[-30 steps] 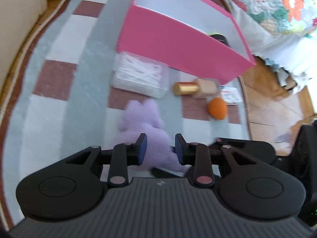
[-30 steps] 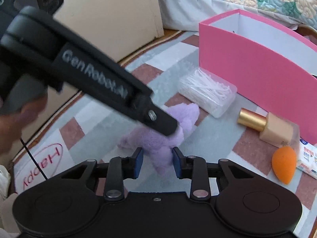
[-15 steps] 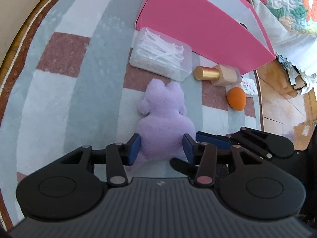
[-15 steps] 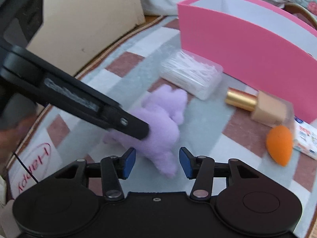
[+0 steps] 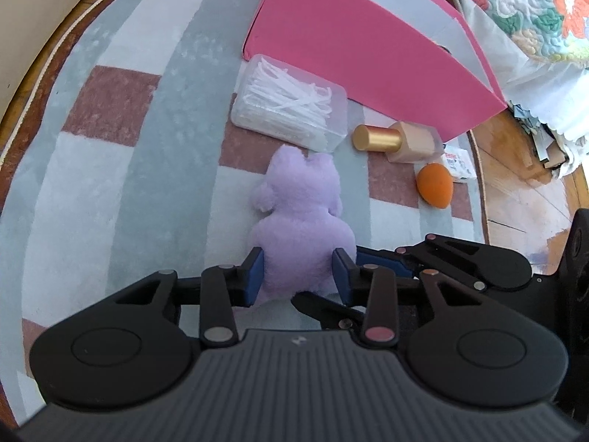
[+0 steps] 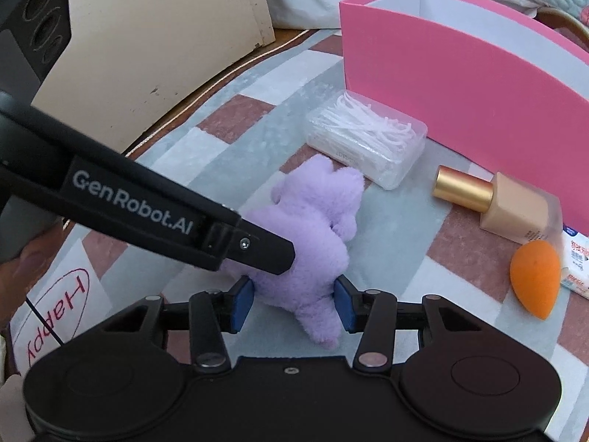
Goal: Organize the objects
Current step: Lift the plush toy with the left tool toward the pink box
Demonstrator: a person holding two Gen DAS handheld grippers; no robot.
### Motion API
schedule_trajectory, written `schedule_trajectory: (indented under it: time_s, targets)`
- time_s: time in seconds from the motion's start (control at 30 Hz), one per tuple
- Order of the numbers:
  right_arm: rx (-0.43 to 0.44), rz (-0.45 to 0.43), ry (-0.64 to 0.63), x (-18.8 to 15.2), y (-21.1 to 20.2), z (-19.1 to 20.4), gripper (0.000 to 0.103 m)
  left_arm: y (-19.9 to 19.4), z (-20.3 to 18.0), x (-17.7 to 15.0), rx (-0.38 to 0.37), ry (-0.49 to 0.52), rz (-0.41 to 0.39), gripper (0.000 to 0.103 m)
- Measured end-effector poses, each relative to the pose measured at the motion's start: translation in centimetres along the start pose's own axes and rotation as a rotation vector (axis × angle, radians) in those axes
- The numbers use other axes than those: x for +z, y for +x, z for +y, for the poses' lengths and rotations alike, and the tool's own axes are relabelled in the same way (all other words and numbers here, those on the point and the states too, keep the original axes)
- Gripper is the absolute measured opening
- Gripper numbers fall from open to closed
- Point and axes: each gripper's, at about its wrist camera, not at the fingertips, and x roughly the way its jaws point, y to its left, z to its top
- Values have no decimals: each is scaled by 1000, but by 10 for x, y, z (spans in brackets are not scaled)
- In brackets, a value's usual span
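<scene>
A purple plush toy (image 5: 302, 217) lies on the checked rug (image 5: 121, 184), head toward the pink box (image 5: 353, 48). My left gripper (image 5: 298, 276) has its blue pads against both sides of the plush's lower body, and its jaws are closing. My right gripper (image 6: 292, 305) comes in from the other side; its jaws are closing too, with the plush (image 6: 313, 243) filling the gap between its pads. In the right wrist view, one left fingertip (image 6: 265, 254) digs into the plush's flank. The right gripper's black linkage (image 5: 464, 261) shows beside the plush in the left wrist view.
A clear box of white floss picks (image 5: 291, 103) lies before the pink box. A gold-capped foundation bottle (image 6: 497, 202), an orange sponge (image 6: 533, 276) and a small white packet (image 6: 578, 265) lie to the right. A beige cabinet (image 6: 154, 37) and a "Happy" paper (image 6: 55, 313) are at the left.
Both grippers opened from nearly shut, sank around the plush's lower body, and now narrow onto it. The left gripper moved down and forward over the toy.
</scene>
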Motion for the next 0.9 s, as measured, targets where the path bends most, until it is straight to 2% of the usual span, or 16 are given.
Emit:
schedule_trajectory:
  time_s: [0.23,0.4,0.6,0.7,0.8,0.9]
  targets:
    - [-19,-81,7,4,-26,-2,50,-25,-13,5,-33,43,-51,38]
    - [-72,-205,-18,15,-62,2,49,-52,-33,26,-55,126,-95,38]
    - [-118,-359,-21,55,-109,-7,49,-101,-80,78,-43,255,-175,38]
    - [-128,-404,-14,81,-127,-23,49,-115,-105,109,-17,313,-199,38]
    - [-146,-436,-4,108,-132,-43,49,-114,-127,138,25,388,-233,37]
    - [-131,-419,31,136,-122,-70,49,-99,-138,167,65,396,-211,37]
